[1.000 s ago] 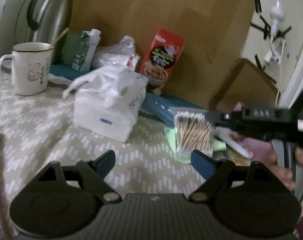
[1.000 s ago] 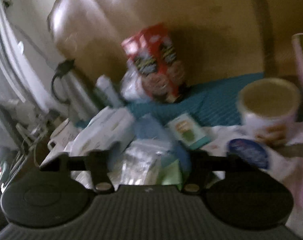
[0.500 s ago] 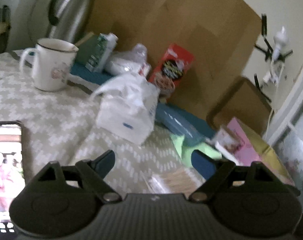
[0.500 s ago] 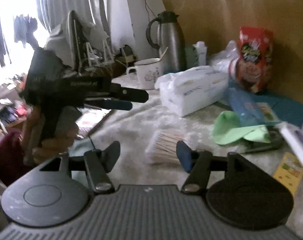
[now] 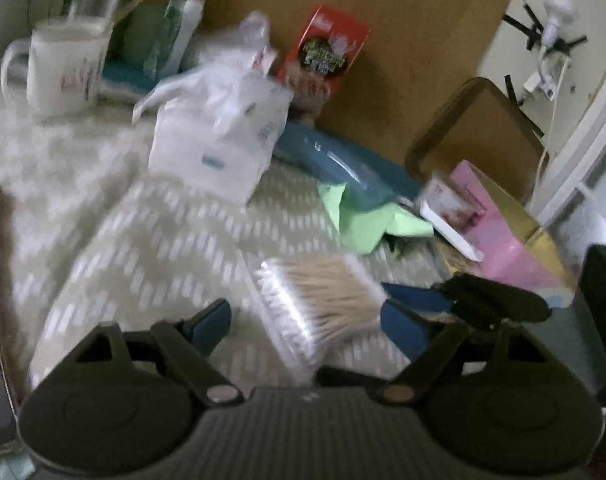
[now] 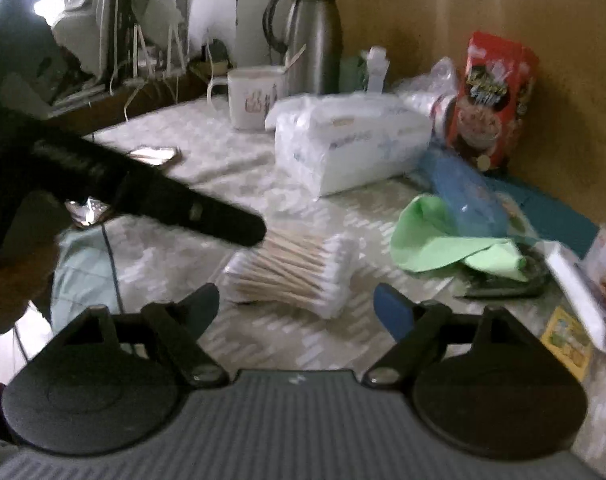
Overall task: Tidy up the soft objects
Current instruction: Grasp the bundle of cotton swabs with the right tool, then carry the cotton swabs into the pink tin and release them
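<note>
A clear pack of cotton swabs (image 5: 319, 300) (image 6: 295, 268) lies on the patterned tablecloth (image 5: 143, 240), just ahead of both grippers. My left gripper (image 5: 303, 320) is open, its jaws either side of the pack's near end. My right gripper (image 6: 297, 304) is open and empty, just short of the pack. A white tissue pack (image 5: 219, 136) (image 6: 351, 148) lies farther back. A green cloth (image 5: 363, 220) (image 6: 443, 240) lies to the right beside a blue plastic pack (image 5: 335, 164) (image 6: 463, 196).
A white mug (image 5: 63, 68) (image 6: 255, 96), steel flask (image 6: 311, 36), green carton (image 5: 171, 36) and red cereal box (image 5: 323, 52) (image 6: 491, 100) stand at the back by a brown board. A pink box (image 5: 503, 232) sits right. A phone (image 6: 155, 154) lies left.
The swab pack was held up by my right gripper; it now lies on the cloth. My right gripper has let go and drawn back. My left gripper has moved in over the pack.
</note>
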`<state>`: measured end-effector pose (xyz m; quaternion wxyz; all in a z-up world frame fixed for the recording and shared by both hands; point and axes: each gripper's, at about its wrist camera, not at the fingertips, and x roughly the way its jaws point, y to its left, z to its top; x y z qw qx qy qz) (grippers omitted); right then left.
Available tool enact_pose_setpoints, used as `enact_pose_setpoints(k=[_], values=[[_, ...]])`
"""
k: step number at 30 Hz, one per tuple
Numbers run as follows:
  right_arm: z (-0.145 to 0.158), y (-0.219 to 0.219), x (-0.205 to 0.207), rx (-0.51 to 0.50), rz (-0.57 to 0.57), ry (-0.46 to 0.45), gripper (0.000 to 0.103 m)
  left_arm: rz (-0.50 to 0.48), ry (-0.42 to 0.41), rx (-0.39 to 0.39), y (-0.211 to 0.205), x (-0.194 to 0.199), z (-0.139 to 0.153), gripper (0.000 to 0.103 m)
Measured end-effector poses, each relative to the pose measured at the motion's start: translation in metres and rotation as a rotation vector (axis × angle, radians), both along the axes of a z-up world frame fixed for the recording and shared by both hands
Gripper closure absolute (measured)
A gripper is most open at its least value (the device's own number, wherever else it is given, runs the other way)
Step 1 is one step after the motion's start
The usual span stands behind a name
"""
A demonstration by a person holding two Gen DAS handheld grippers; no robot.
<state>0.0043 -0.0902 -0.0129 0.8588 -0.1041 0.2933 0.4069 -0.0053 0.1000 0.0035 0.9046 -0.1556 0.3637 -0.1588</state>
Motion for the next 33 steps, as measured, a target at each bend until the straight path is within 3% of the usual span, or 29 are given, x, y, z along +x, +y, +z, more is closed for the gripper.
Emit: enact_pose_setpoints(k=[1, 3, 7, 12, 18, 24, 27, 28, 30, 33], values=[[-0.003, 0.002, 0.000, 0.007, -0.005, -0.006, 0.021, -0.029, 0.001, 0.005, -0.006, 0.001, 0.000, 0.036], [0.000, 0.003, -0.009, 0.014, 0.002, -0.038, 0.048, -0.034, -0.012, 0.061, -0.022, -0.001, 0.003, 0.037], [0.006, -0.016, -0.020, 0.010, -0.096, -0.079, 0.058, -0.101, -0.017, 0.026, -0.037, 0.002, 0.009, 0.038], [0.015, -0.057, -0.040, 0.048, -0.251, -0.164, 0.059, -0.237, -0.087, 0.019, -0.086, 0.007, 0.031, 0.038], [0.035, -0.122, -0.051, 0.070, -0.506, -0.323, 0.059, -0.437, -0.219, 0.052, -0.177, 0.030, 0.067, 0.038], [0.045, -0.200, -0.036, 0.104, -0.724, -0.339, 0.059, -0.578, -0.286, 0.092, -0.274, 0.054, 0.075, 0.038], [0.041, -0.229, -0.022, 0.101, -0.790, -0.317, 0.059, -0.597, -0.278, 0.118, -0.310, 0.071, 0.070, 0.037], [0.039, -0.239, -0.016, 0.108, -0.809, -0.302, 0.059, -0.589, -0.285, 0.133, -0.320, 0.077, 0.068, 0.033], [0.037, -0.251, 0.001, 0.116, -0.843, -0.278, 0.058, -0.546, -0.319, 0.200, -0.339, 0.088, 0.063, 0.021], [0.026, -0.258, 0.032, 0.053, -0.936, -0.273, 0.057, -0.472, -0.307, 0.298, -0.358, 0.103, 0.051, 0.021]])
